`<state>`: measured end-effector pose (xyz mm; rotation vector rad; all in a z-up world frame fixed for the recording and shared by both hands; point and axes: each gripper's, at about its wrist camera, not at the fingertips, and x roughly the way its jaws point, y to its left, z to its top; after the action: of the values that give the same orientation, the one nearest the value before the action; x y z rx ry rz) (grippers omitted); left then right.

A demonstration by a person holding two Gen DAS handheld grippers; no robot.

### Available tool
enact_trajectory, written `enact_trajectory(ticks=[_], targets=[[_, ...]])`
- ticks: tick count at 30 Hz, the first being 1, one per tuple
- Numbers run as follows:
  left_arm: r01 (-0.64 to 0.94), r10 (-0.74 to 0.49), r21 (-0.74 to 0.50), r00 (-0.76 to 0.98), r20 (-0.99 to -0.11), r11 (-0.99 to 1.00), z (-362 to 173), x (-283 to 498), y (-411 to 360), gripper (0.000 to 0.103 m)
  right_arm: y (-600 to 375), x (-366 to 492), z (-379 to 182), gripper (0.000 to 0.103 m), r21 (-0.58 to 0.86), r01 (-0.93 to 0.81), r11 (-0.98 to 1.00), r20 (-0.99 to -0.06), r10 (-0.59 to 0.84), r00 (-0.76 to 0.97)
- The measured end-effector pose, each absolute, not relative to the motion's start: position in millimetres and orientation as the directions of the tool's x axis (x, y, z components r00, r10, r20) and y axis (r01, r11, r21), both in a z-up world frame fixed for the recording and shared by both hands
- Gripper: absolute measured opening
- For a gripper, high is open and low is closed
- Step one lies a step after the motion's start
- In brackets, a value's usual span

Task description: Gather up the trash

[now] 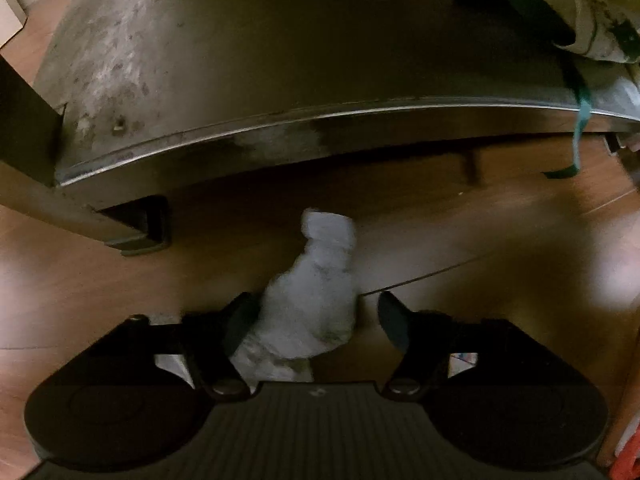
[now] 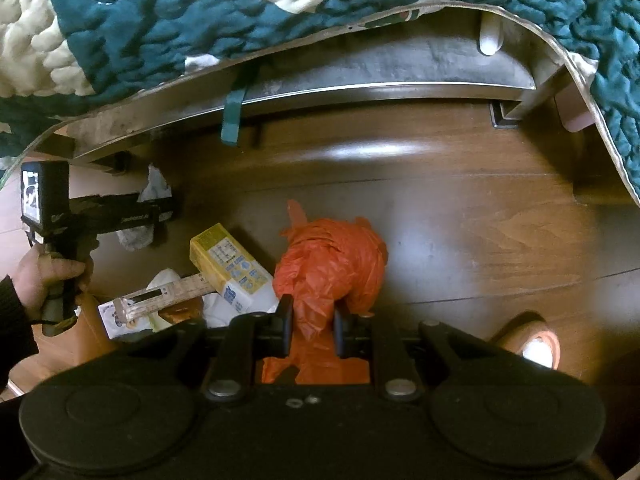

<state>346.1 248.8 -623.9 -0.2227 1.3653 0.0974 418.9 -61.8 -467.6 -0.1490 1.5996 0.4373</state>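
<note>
Left gripper (image 1: 316, 320) hovering low over the wood floor (image 1: 500, 240), fingers (image 1: 394, 322) spread apart, crumpled white tissue (image 1: 316, 292) lying between them, touching the left finger, clear of the right one, not clamped. Tissue sitting on the floor just in front of the low metal frame edge (image 1: 320, 120) and near its foot (image 1: 140, 226). Teal strap (image 1: 580, 132) dangling off the frame at right. Right gripper (image 2: 310, 326) pinching an orange plastic bag (image 2: 332, 264), fingers (image 2: 285, 328) closed on the bag's neck, bulk of the bag bulging out ahead of the tips over the floor. Just left of the bag: yellow carton (image 2: 228, 264) lying tilted, wooden ruler-like stick (image 2: 168, 294) resting across a small white box (image 2: 124, 318), white paper scraps (image 2: 224, 308) underneath. Same left gripper showing at far left in the right wrist view, held in the person's hand (image 2: 48, 280), white tissue bits around its tips. Quilted teal-and-cream blanket (image 2: 160, 28) draping over the frame across the top. Round orange-rimmed object (image 2: 532, 344) on the floor at lower right, cannot identify
</note>
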Motion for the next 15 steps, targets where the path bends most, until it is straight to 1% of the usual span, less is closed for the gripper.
enact_trajectory(ticks=[1, 10, 15], targets=[[-0.203, -0.063, -0.102, 0.192, -0.979, 0.974, -627.5, 346.3, 248.2, 0.053, -61.8, 418.8, -467.8, 0.018, 0.184, -0.356, 0.916, -0.983, 0.165, -0.084], [-0.208, -0.064, -0.102, 0.182, -0.981, 0.973, -627.7, 339.2, 241.8, 0.042, -59.6, 418.9, -465.1, 0.018, 0.170, -0.369, 0.914, -0.985, 0.158, -0.062], [-0.205, -0.071, -0.108, 0.180, -0.981, 0.973, -603.6, 335.7, 234.1, 0.041, -57.0, 415.5, -451.1, 0.018, 0.163, -0.382, 0.910, -0.985, 0.172, -0.012]])
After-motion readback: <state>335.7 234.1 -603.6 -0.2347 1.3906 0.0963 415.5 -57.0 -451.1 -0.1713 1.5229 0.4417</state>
